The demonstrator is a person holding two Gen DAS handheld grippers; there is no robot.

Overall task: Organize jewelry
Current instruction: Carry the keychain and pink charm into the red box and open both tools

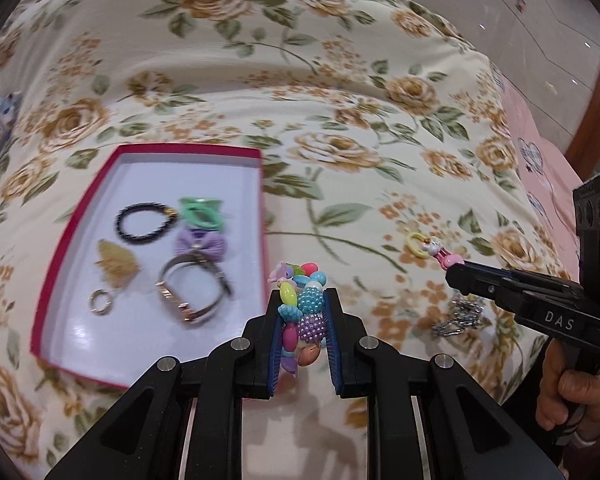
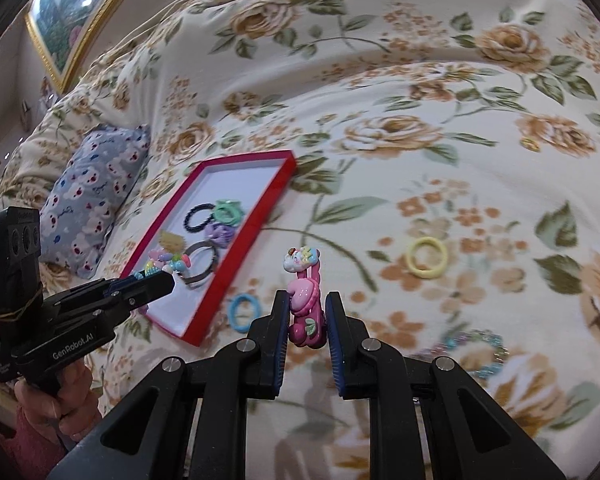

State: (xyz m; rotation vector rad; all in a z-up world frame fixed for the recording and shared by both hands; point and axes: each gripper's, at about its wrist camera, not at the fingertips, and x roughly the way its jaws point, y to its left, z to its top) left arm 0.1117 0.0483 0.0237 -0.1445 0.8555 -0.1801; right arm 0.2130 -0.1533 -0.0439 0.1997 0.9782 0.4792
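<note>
My left gripper (image 1: pixel 303 300) is shut on a colourful beaded bracelet (image 1: pixel 305 304), held above the bed just right of the red tray (image 1: pixel 265 216). The tray holds a black hair tie (image 1: pixel 145 224), a green clip (image 1: pixel 199 210), a purple bow (image 1: pixel 201 245), a gold leaf piece (image 1: pixel 117 261), a ring (image 1: pixel 100 302) and a watch (image 1: pixel 194 294). My right gripper (image 2: pixel 307 304) is shut on a pink cartoon hair clip (image 2: pixel 306 300), held over the quilt right of the tray (image 2: pixel 244 240). The left gripper (image 2: pixel 156 280) also shows in the right wrist view.
On the floral quilt lie a yellow hair ring (image 2: pixel 427 257), a blue hair ring (image 2: pixel 244 313) and a sparkly beaded bracelet (image 2: pixel 476 350). A silver chain (image 1: pixel 458 316) lies under the right gripper (image 1: pixel 458 276). A blue patterned pillow (image 2: pixel 94 196) sits left of the tray.
</note>
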